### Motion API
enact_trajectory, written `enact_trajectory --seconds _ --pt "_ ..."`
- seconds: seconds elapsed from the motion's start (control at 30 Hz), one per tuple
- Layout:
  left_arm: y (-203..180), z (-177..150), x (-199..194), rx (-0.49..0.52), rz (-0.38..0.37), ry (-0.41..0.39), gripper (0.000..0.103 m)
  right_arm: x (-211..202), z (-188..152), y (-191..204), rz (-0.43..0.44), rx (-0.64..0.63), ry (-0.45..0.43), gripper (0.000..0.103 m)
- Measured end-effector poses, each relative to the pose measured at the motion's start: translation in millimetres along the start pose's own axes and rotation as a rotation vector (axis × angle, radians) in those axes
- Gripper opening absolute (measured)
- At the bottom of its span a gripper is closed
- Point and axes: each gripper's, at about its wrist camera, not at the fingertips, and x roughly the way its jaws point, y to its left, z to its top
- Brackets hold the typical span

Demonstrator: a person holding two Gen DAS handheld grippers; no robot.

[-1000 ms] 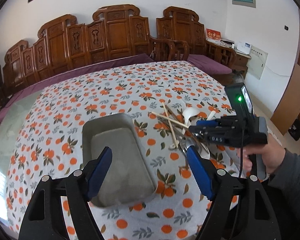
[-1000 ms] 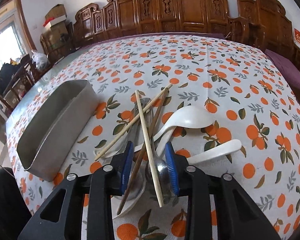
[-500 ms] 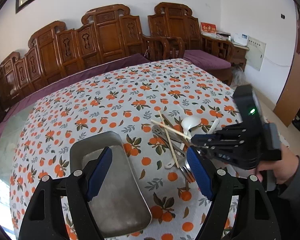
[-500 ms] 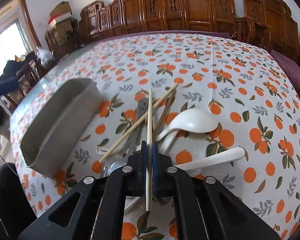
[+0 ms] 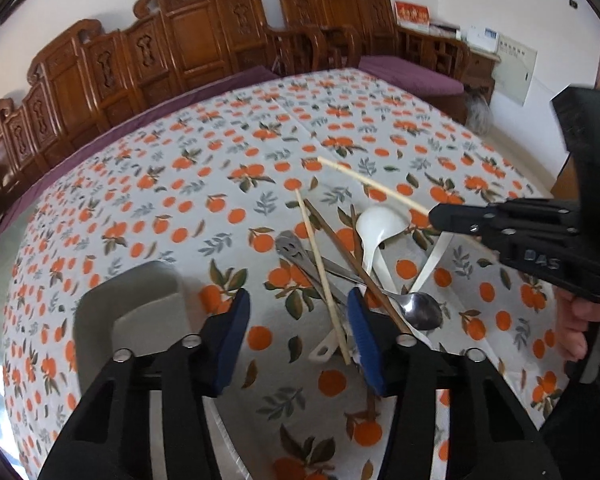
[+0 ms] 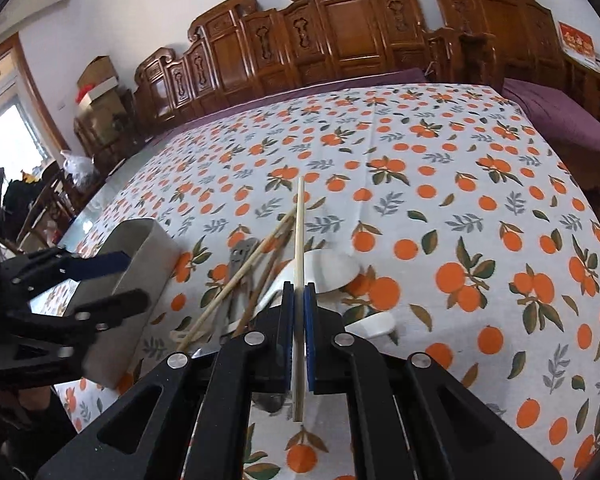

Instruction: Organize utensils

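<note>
Right wrist view: right gripper (image 6: 299, 292) clamped on one pale chopstick (image 6: 299, 236), lifted clear of the pile, shaft running toward 12 o'clock between the fingers (image 6: 287, 320) and out past their tips. Judged barely begun: metal tray (image 5: 140, 312) at 9 o'clock apparently empty. Left on the tabletop (image 5: 204, 208): second pale chopstick (image 5: 320, 264), brown chopsticks (image 5: 340, 240), white spoons (image 5: 376, 228), metal spoon (image 5: 420, 310), slotted utensil (image 5: 290, 246). Left gripper (image 5: 298, 324) held apart, grasping nothing, over the pile's near edge.
</note>
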Motion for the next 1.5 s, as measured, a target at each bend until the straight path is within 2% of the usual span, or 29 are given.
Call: enact_trajectory --seconds 0.13,0.37,0.53,0.6,0.7,0.8,1.03,1.3,1.5 --pt "-4.0 3.8 25.2 -0.016 -0.034 0.049 0.033 0.7 -1.0 0.0 -0.002 0.002 0.002 0.006" --pt "4.4 3.8 59.5 -0.133 -0.092 0.14 0.02 2.5 0.2 4.2 0.016 0.006 0.003 0.006" --pt "5.7 4.4 64.2 -0.149 -0.109 0.151 0.011 3.5 1.3 7.4 0.026 0.003 0.002 0.006" --pt "6.1 5.8 65.2 -0.156 -0.109 0.161 0.011 3.6 1.4 8.0 0.027 0.002 0.003 0.006" --pt "4.6 5.9 65.1 -0.153 -0.111 0.171 0.004 3.5 1.5 8.3 0.027 0.001 0.002 0.006" --pt "2.1 3.5 64.7 -0.138 -0.096 0.174 0.004 4.4 1.4 10.4 0.028 -0.002 0.003 0.006" --pt "2.3 -4.7 38.0 -0.105 -0.066 0.115 0.004 4.5 3.3 17.1 0.037 -0.015 -0.001 0.006" --pt "25.2 -18.8 -21.6 -0.143 -0.071 0.027 0.004 3.5 5.6 37.5 0.062 -0.051 -0.005 0.006" --pt "41.8 -35.7 -53.7 -0.157 -0.055 0.001 0.004 3.8 4.9 57.7 0.076 -0.084 -0.01 0.006"
